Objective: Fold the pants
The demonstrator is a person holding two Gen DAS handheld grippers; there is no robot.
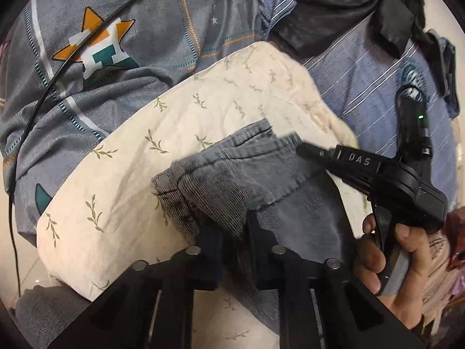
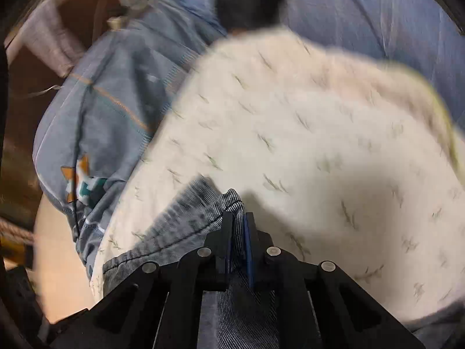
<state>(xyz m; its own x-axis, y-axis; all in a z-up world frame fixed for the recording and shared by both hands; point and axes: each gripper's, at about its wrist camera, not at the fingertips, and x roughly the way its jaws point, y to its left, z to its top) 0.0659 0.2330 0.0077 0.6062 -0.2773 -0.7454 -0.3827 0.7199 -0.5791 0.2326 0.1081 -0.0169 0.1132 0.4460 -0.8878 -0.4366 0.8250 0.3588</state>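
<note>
The pants (image 1: 232, 174) are grey-blue denim, bunched over a cream leaf-print cushion (image 1: 162, 157). My left gripper (image 1: 232, 232) is shut on a fold of the pants at the bottom centre of its view. My right gripper (image 1: 302, 147) shows in the left wrist view as a black tool marked DAS, its tip pinched on the waistband edge. In the right wrist view, which is blurred, my right gripper (image 2: 239, 226) is shut on the pants (image 2: 180, 221), which hang down between its fingers over the cushion (image 2: 305, 145).
A grey patterned bedsheet with an orange star (image 1: 98, 46) lies behind the cushion. A blue striped cloth (image 1: 357, 81) and dark clothes (image 1: 348, 8) lie at the upper right. A black cable (image 1: 37, 107) runs down the left. Bare floor (image 2: 61, 264) shows at the lower left.
</note>
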